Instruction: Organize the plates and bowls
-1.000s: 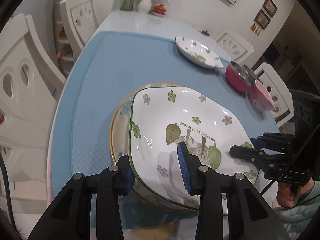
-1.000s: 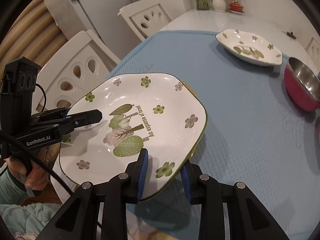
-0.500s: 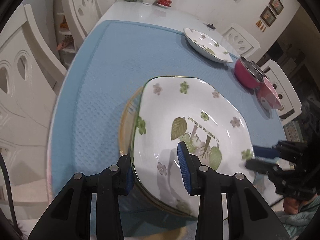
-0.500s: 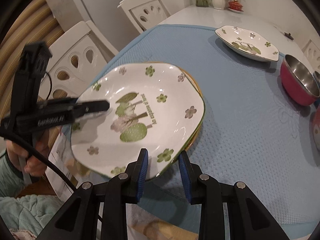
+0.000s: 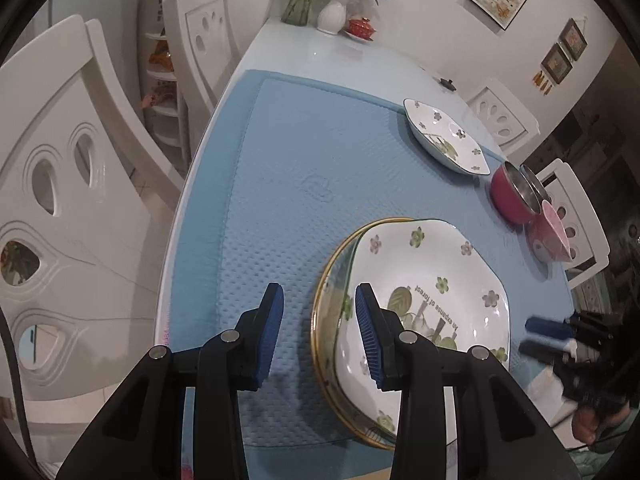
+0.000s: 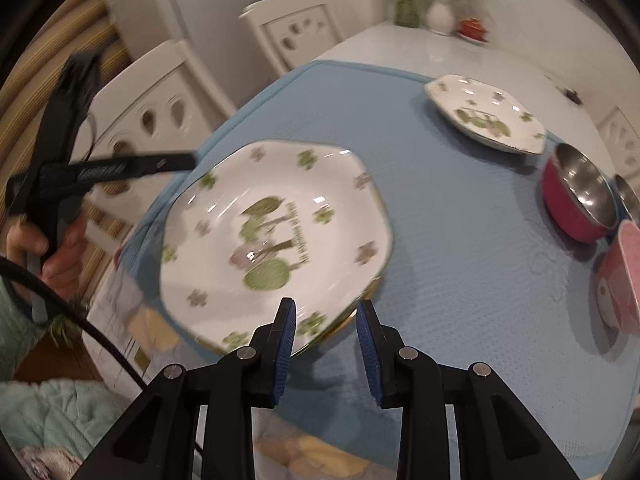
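Left wrist view shows the floral square plate (image 5: 428, 304) sitting on a gold-rimmed round plate (image 5: 320, 312) at the near edge of the blue mat (image 5: 312, 168). Its printed text runs toward the near right, the tree motif's top pointing at the camera. The left gripper (image 5: 318, 330) is parted narrowly and holds nothing; the plate's left rim lies just beside its right pad. The right gripper (image 6: 326, 338) is also narrowly parted and empty, the plate's near rim just ahead of its left pad. Farther along the mat lies a second floral plate (image 6: 486, 118), empty. A red steel-lined bowl (image 6: 576, 204) and a pink bowl (image 6: 622, 276) stand to the right, the pink one tilted on its side.
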{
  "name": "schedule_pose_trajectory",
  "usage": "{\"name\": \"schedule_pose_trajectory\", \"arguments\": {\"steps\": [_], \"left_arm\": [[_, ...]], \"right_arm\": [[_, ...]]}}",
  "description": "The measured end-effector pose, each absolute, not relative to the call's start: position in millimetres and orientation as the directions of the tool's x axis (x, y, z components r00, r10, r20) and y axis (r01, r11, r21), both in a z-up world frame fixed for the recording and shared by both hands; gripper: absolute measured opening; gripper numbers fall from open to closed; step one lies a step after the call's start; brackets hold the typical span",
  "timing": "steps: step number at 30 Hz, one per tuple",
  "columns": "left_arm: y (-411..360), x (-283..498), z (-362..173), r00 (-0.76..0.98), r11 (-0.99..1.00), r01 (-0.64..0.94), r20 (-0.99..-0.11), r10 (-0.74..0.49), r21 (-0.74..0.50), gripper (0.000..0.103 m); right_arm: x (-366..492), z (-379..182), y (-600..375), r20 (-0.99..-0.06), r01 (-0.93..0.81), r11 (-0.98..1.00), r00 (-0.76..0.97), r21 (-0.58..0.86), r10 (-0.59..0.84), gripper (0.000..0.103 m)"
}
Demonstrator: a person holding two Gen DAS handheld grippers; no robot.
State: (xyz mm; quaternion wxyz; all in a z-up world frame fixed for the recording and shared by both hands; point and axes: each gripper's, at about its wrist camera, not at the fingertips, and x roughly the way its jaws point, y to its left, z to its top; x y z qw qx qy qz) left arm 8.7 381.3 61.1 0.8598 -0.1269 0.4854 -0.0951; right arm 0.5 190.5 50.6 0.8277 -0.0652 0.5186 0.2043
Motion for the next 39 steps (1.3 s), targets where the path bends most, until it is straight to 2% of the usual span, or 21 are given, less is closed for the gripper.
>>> {"name": "schedule_pose_trajectory", "arguments": {"steps": [11,19,29,33,39], "left_arm": [[371,4,40,0.445,0.932,0.02,-0.832,-0.332,-0.362,0.035],[371,6,41,0.442,0.932,0.024,-0.832,-0.336,-0.363,0.035],[368,11,40,0.429,0.938,0.033,-0.843,-0.325,-0.345,0.035],[367,13,44,0.441,0.947,0.032,-0.846,-0.3,-0.32,0.036],[373,16,55,0.466,0.952,0.025,-0.838,-0.282,-0.306,0.036]], "right_arm": [[65,31,193,-0.904,-0.232,0.961,0.363,0.149,0.227,0.03],[73,25,202,-0.919,-0.251,0.962,0.344,0.11,0.195,0.031],[55,29,200,-0.921,-0.26,0.958,0.33,0.122,0.206,0.033],[45,31,202,-0.921,-0.281,0.943,0.287,0.181,0.262,0.033],[39,38,193,-0.922,-0.254,0.954,0.306,0.16,0.236,0.033]]}}
